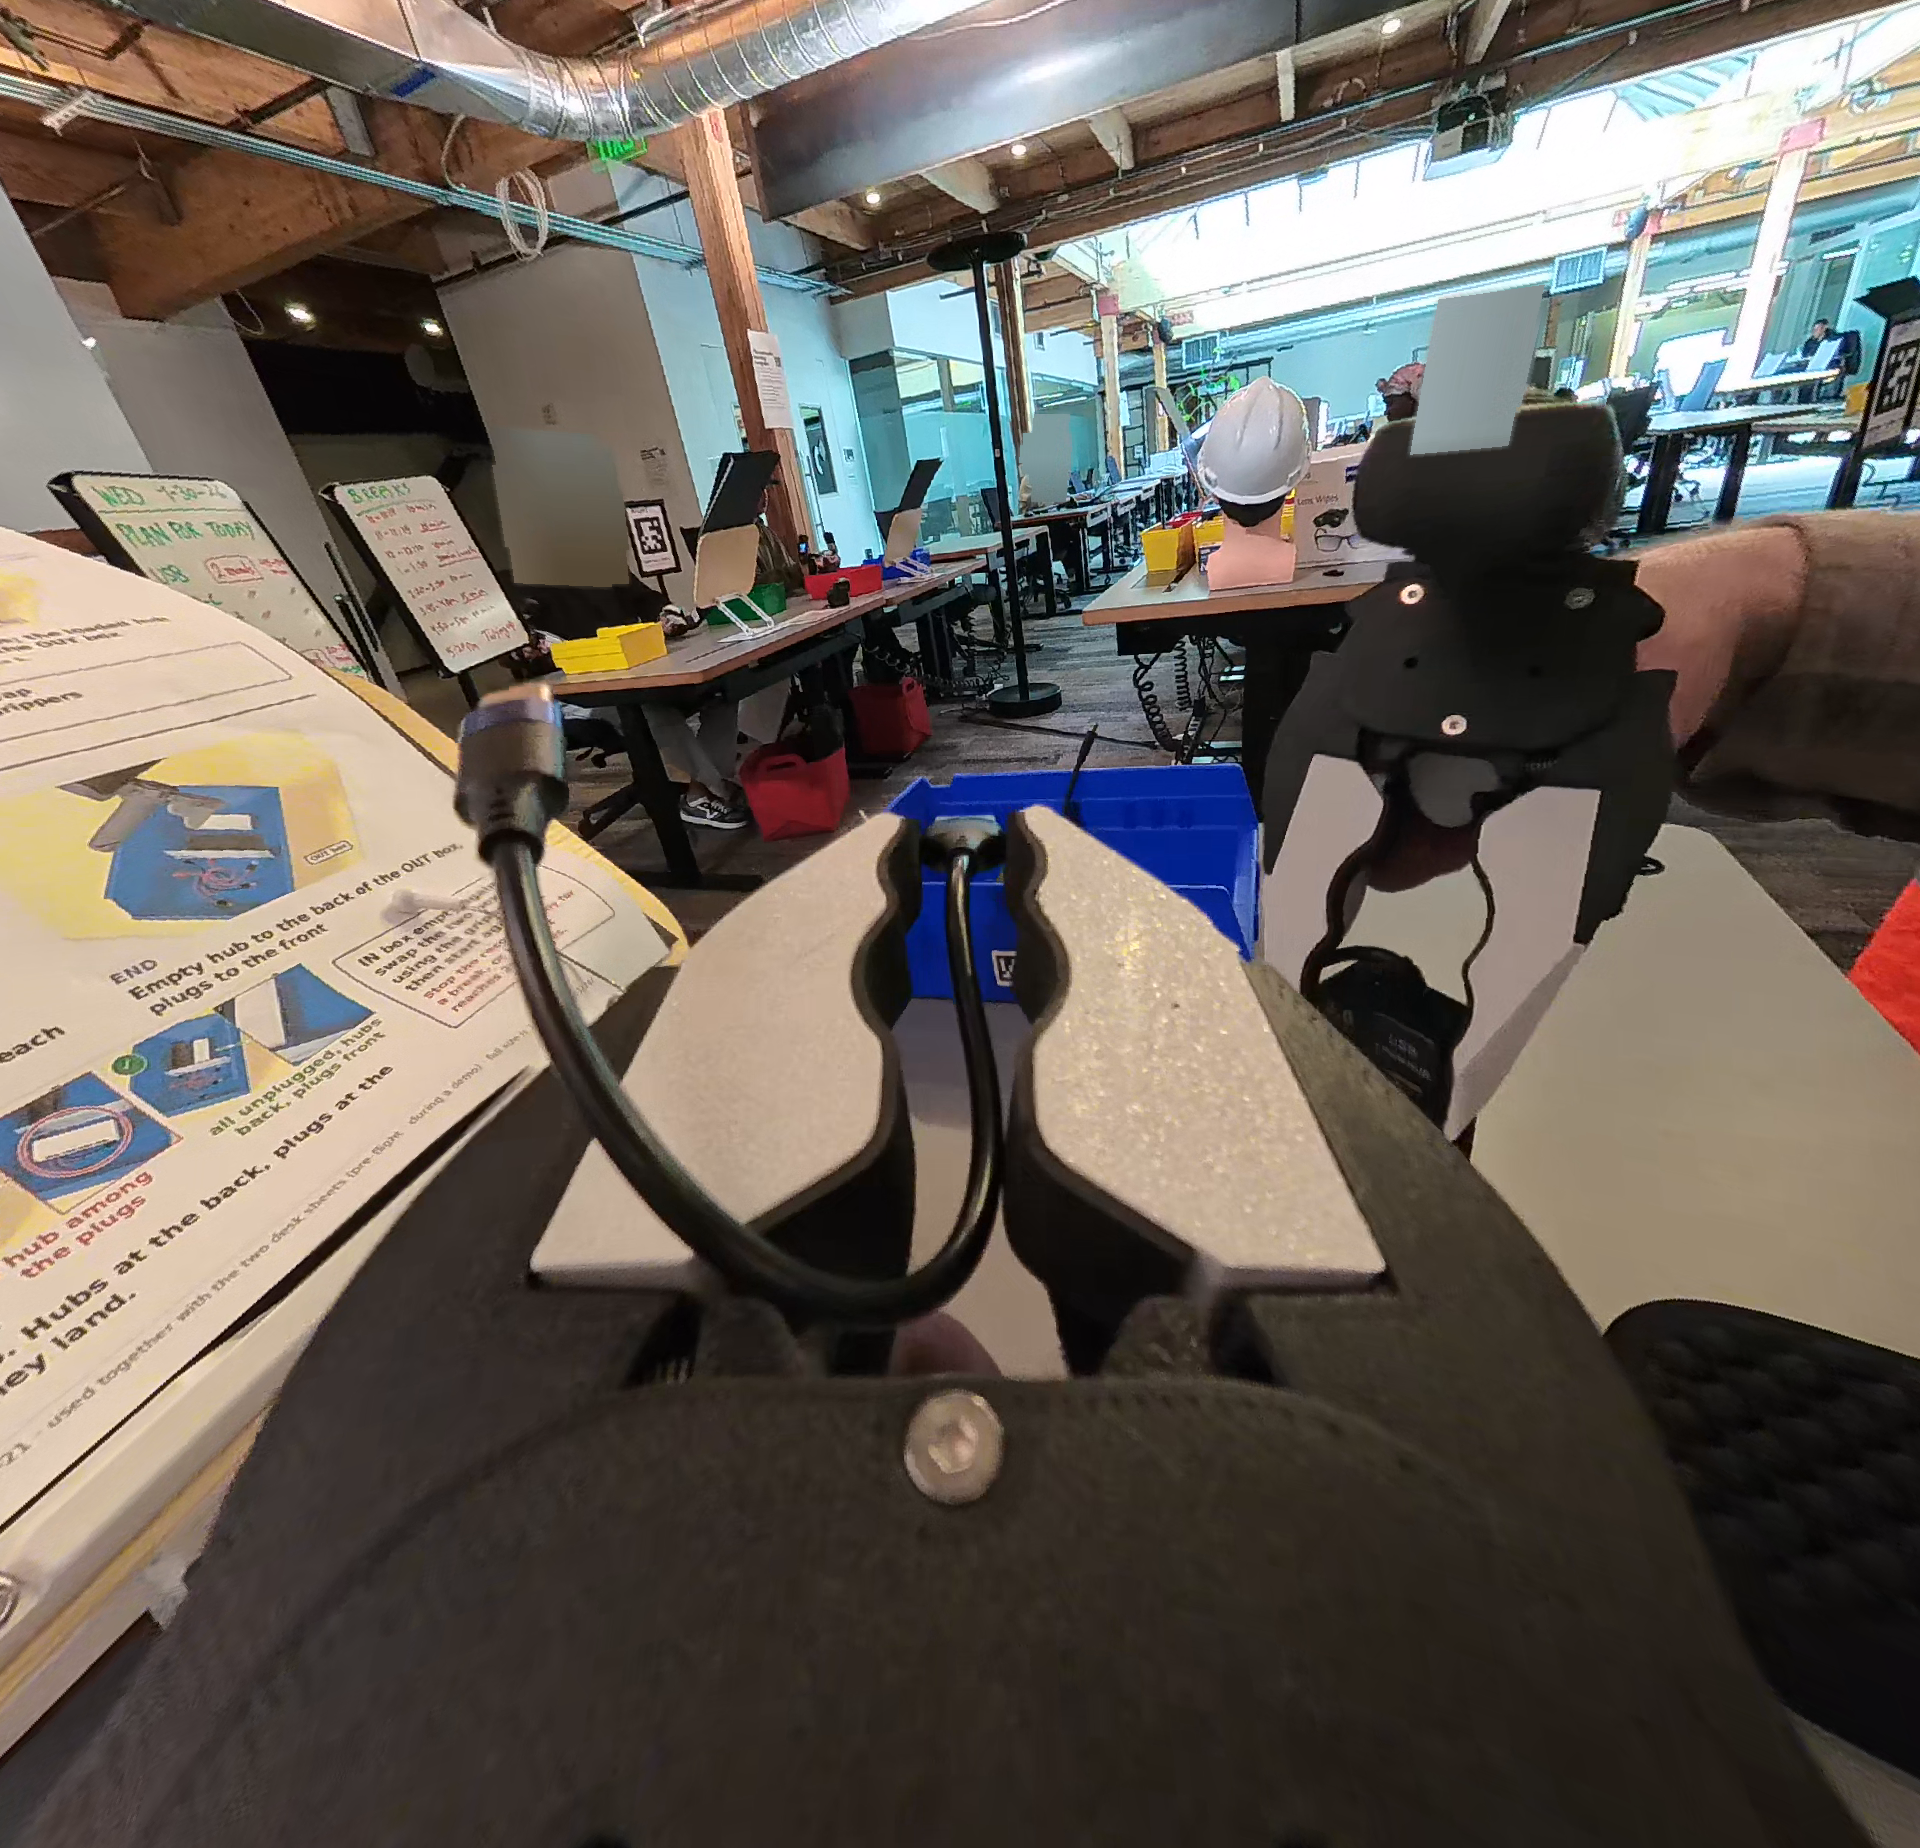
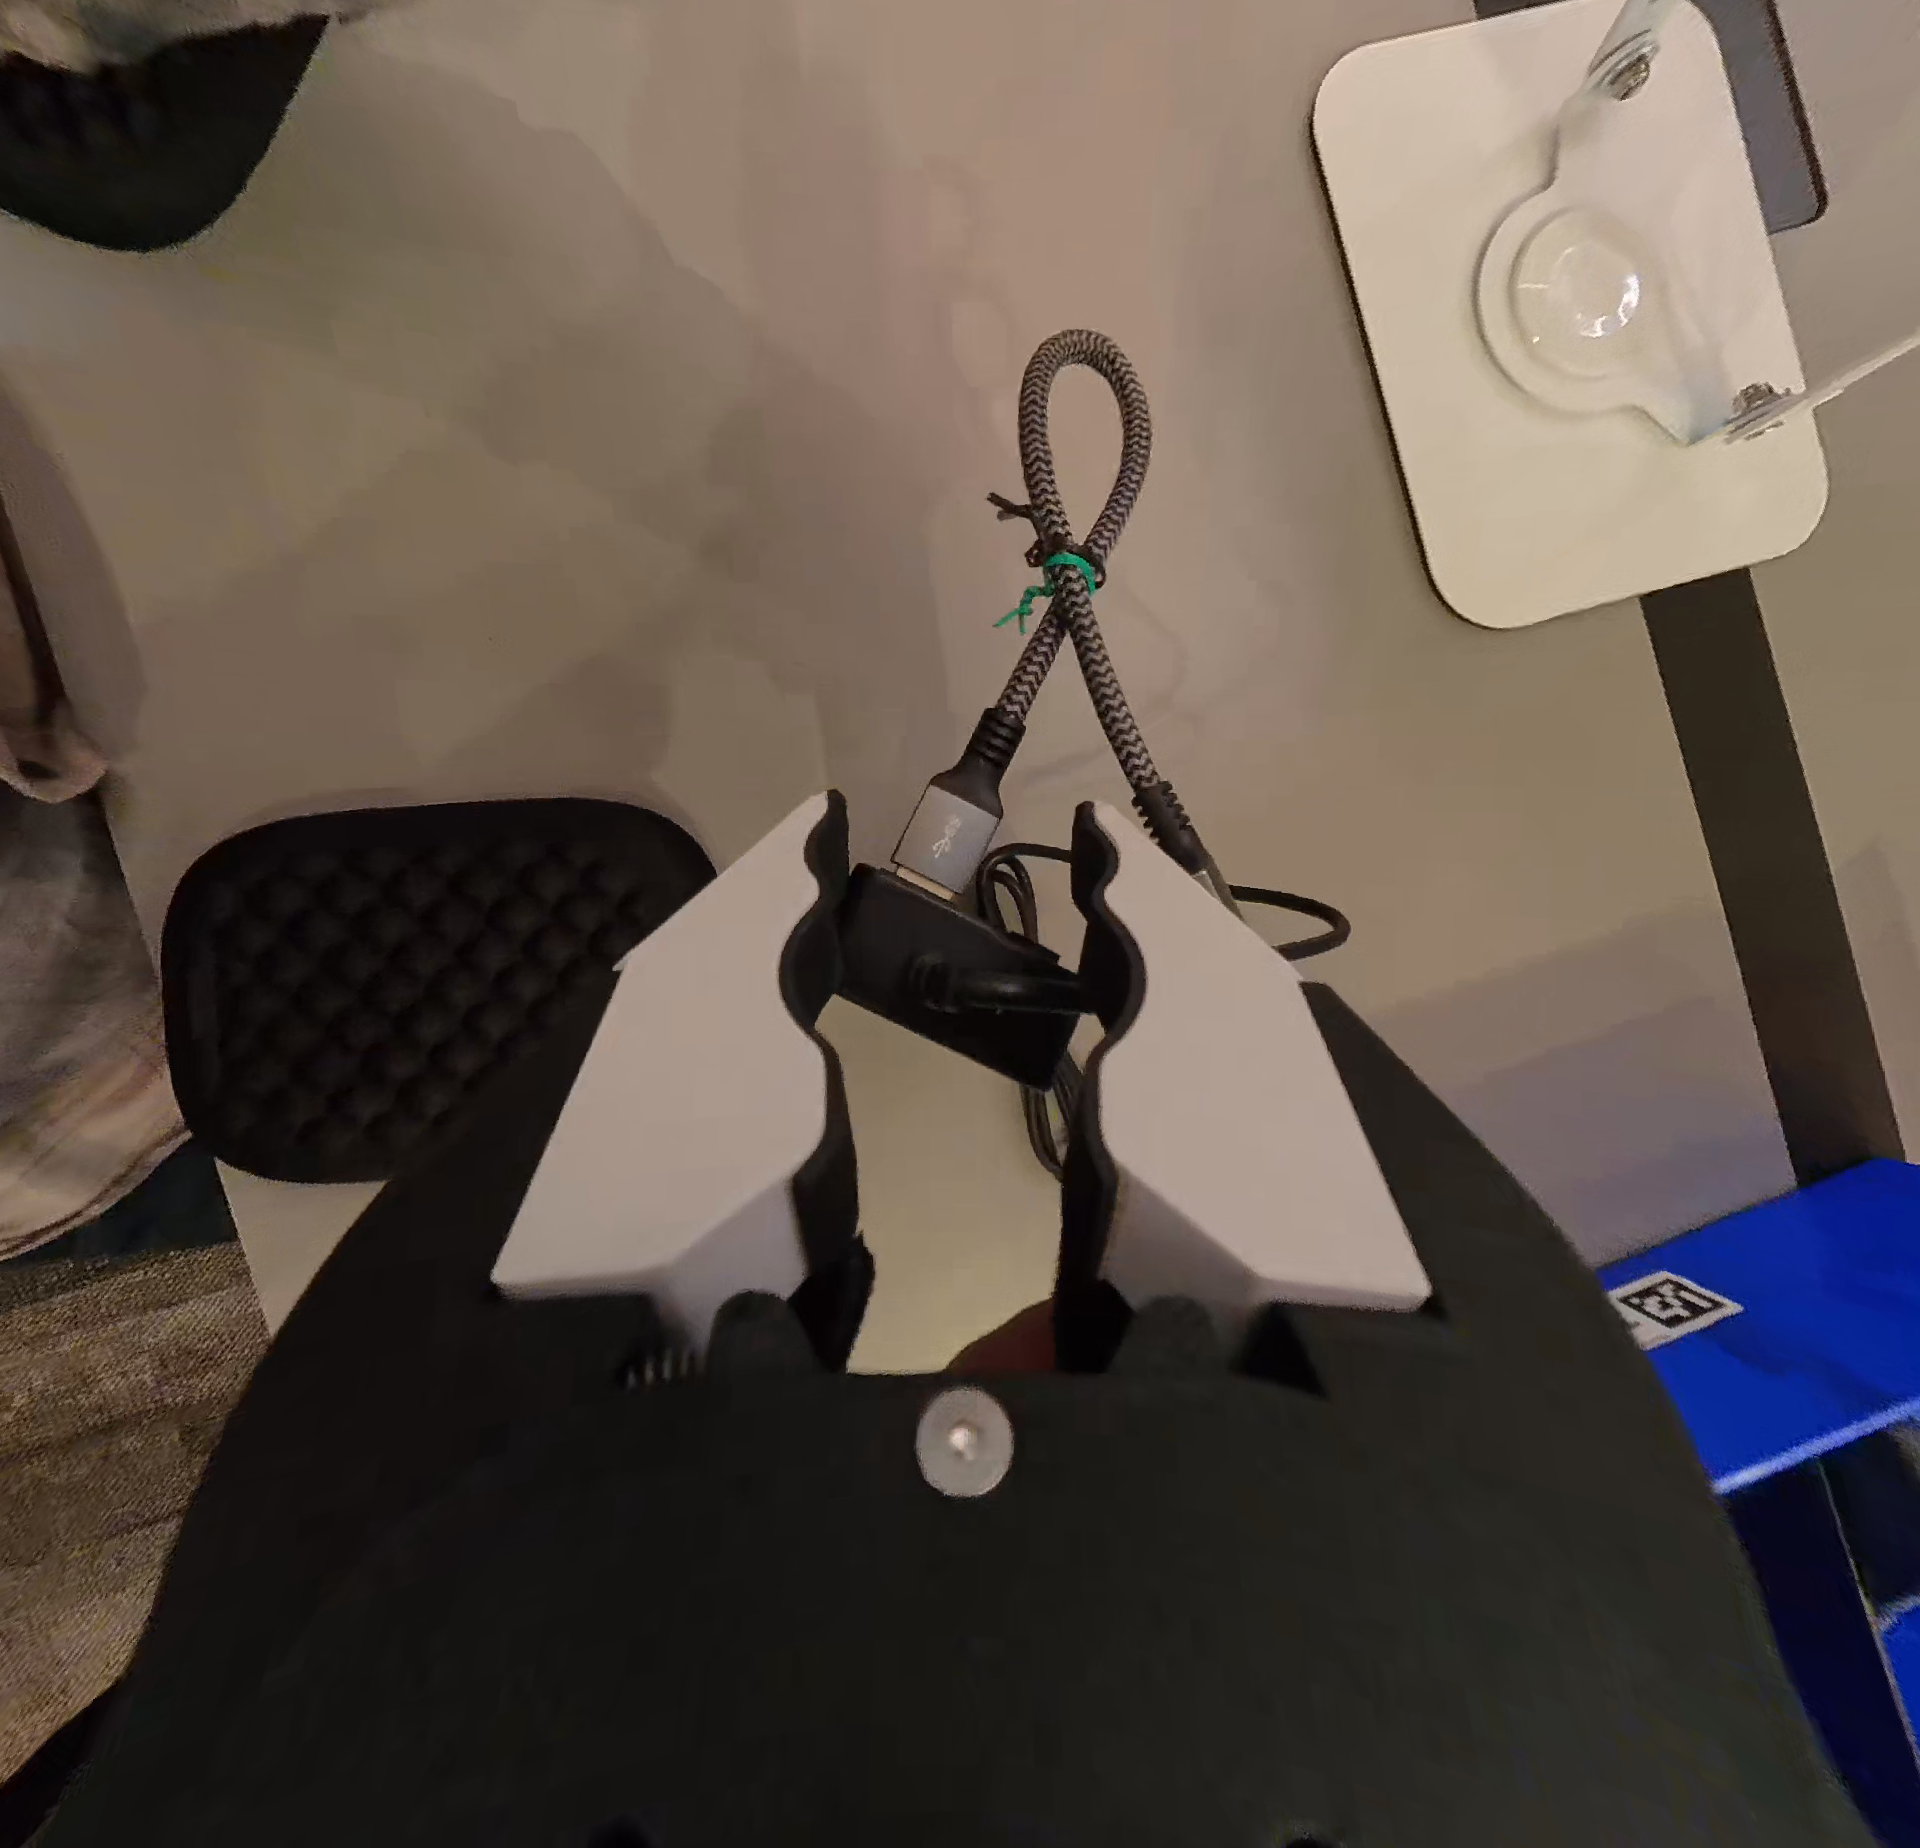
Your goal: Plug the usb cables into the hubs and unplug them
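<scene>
While the left gripper [image 1: 961, 842] pinched a black cable [image 1: 582, 1050] near one plug, its free plug curling up in the air, the right gripper [image 2: 956, 832] clamped the black hub [image 2: 951, 967] above the bench [image 2: 623, 448]. A braided cable [image 2: 1081, 510] already sat in the hub; the black one seemingly remained unplugged, over the bench's near edge.

An open-plan office workshop is shown: exposed timber beams and a silver duct [image 1: 665, 73] overhead, rows of desks [image 1: 748, 655] carrying yellow bins [image 1: 613, 647], handwritten whiteboards [image 1: 426, 583], a hard-hatted mannequin head [image 1: 1252, 479].
</scene>
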A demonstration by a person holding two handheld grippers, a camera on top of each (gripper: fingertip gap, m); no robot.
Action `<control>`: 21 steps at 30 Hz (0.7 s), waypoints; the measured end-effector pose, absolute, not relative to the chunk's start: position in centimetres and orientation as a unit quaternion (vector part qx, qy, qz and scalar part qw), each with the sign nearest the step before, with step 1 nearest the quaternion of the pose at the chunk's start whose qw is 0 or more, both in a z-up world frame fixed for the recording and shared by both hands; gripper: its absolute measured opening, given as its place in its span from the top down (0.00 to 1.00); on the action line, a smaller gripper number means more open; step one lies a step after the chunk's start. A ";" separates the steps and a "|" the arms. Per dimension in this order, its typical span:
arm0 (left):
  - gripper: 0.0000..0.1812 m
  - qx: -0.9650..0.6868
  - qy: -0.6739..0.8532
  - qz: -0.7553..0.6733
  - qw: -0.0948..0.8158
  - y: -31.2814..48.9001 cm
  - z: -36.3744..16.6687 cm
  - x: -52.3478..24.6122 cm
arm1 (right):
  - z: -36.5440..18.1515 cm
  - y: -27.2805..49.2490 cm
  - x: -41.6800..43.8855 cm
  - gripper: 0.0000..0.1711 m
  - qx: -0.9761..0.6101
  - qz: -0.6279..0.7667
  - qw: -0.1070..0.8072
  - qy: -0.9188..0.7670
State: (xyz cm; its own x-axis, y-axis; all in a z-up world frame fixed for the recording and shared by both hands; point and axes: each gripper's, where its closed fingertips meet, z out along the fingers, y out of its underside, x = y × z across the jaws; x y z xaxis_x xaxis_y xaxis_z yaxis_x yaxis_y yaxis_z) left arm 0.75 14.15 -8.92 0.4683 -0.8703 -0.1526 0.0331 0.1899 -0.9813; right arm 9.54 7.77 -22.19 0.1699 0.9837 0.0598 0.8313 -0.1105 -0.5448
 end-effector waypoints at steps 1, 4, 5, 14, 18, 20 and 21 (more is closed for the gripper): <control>0.92 -0.540 0.389 -0.339 0.665 14.2 -9.0 0.9 | -22.2 7.7 9.5 0.75 -0.725 0.166 0.242 -0.623; 0.92 -0.541 0.392 -0.339 0.663 14.1 -9.3 1.2 | -22.0 7.6 9.6 0.75 -0.718 0.167 0.254 -0.627; 0.92 -0.541 0.393 -0.339 0.662 14.1 -9.3 1.2 | -22.0 7.6 9.7 0.75 -0.715 0.166 0.259 -0.628; 0.92 -0.542 0.396 -0.338 0.660 14.1 -9.6 1.4 | -22.2 7.1 10.0 0.69 -0.690 0.164 0.263 -0.654; 0.92 -0.543 0.397 -0.338 0.659 14.1 -9.7 1.5 | -22.6 6.5 10.8 0.65 -0.679 0.139 0.229 -0.683; 0.92 -0.543 0.397 -0.337 0.659 14.1 -9.7 1.5 | -22.9 6.3 11.6 0.67 -0.667 0.102 0.202 -0.710; 0.92 -0.542 0.398 -0.338 0.658 14.1 -9.7 1.5 | -22.9 6.2 11.9 0.69 -0.662 0.086 0.188 -0.721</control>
